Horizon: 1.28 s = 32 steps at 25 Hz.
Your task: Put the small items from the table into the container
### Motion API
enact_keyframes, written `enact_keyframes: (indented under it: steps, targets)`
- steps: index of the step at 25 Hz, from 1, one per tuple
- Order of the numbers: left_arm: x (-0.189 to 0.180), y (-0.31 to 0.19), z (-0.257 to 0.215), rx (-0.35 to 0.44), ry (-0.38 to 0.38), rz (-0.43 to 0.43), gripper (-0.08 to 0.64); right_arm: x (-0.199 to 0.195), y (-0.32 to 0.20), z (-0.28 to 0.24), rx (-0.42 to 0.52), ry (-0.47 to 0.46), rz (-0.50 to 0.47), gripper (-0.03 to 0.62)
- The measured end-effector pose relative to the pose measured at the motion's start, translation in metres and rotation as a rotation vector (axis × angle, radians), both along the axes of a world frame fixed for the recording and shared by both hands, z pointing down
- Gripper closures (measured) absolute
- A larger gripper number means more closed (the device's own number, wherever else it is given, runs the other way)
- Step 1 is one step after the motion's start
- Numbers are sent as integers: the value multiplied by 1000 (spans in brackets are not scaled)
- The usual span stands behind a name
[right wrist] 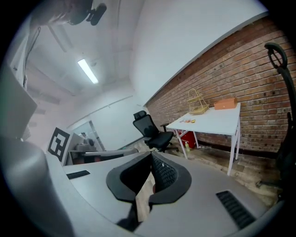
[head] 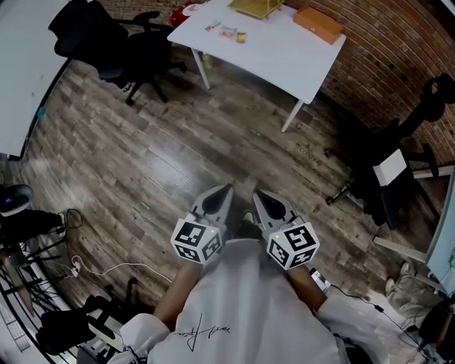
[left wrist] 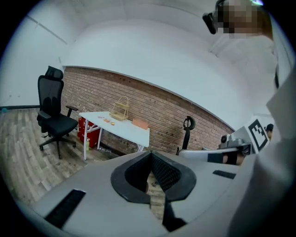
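Grippers, yours: left gripper and right gripper, both with jaws closed on nothing, side by side over the floor.
Table: white, well apart, ahead of both grippers.
Container: wire basket at the table's far edge.
Small items: loose on the tabletop near the container. None picked up, so by the look of it the whole task remains.

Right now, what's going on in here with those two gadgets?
A person stands on the wood floor holding a left gripper and a right gripper close to the body, both shut and empty. The white table across the room carries the small items and a wire basket; nothing has been picked up yet.
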<state>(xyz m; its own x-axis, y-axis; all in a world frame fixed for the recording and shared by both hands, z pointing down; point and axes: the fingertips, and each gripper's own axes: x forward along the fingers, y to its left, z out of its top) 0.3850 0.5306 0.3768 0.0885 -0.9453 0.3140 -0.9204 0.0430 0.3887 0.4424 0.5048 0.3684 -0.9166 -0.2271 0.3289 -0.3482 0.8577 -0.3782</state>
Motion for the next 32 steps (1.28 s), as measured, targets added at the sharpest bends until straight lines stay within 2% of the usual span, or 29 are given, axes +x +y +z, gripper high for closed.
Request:
enact_keyframes:
  steps: [9, 17, 32]
  targets:
    - [-38, -23, 7, -2, 7, 22, 549, -39, -22, 4, 5, 8, 12, 571]
    - [-89, -53, -3, 19, -4, 39, 549, -86, -53, -3, 26, 13, 39, 571]
    - [-181, -74, -14, 39, 12, 87, 549, -184, -70, -13, 88, 52, 46, 571]
